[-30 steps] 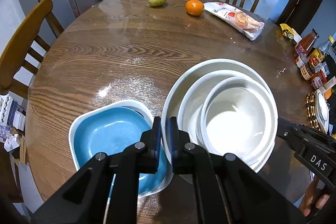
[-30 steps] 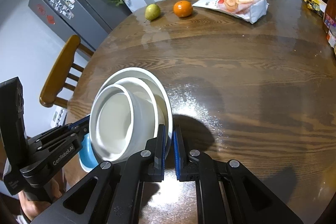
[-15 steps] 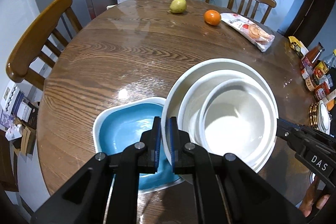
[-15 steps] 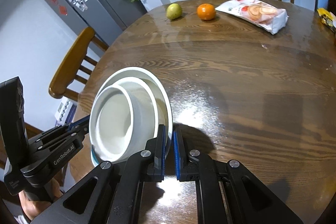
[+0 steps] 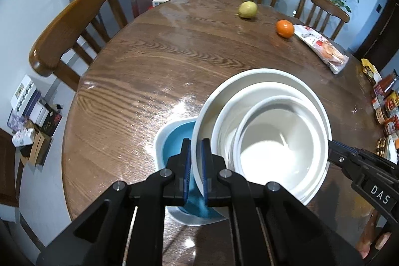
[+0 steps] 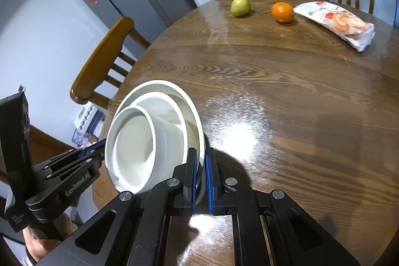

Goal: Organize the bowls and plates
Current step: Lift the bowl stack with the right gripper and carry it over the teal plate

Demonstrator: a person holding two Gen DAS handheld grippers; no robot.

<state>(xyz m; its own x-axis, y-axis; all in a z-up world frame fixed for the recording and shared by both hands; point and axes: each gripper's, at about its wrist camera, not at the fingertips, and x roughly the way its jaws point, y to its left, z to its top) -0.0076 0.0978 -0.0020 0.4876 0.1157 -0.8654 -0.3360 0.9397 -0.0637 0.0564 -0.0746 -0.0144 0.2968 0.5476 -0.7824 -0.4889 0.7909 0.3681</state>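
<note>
Both grippers pinch opposite rims of the white bowl stack (image 5: 261, 131): left gripper (image 5: 195, 166) fingers clamped on one rim, right gripper (image 6: 201, 173) on the other. The stack hangs tilted over the blue square plate (image 5: 174, 141) near the desk (image 5: 149, 61) edge.

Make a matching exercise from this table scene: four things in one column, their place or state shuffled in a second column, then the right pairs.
Things:
1. round orange fruit
2. square blue dish with white rim
3. stack of nested white bowls
4. yellow-green pear

Places or states:
A. held between both claws
B. lying on the table below the raised stack
C. beside the white snack bag
D. farthest fruit, near the chairs

Pairs: 1-C, 2-B, 3-A, 4-D
</note>
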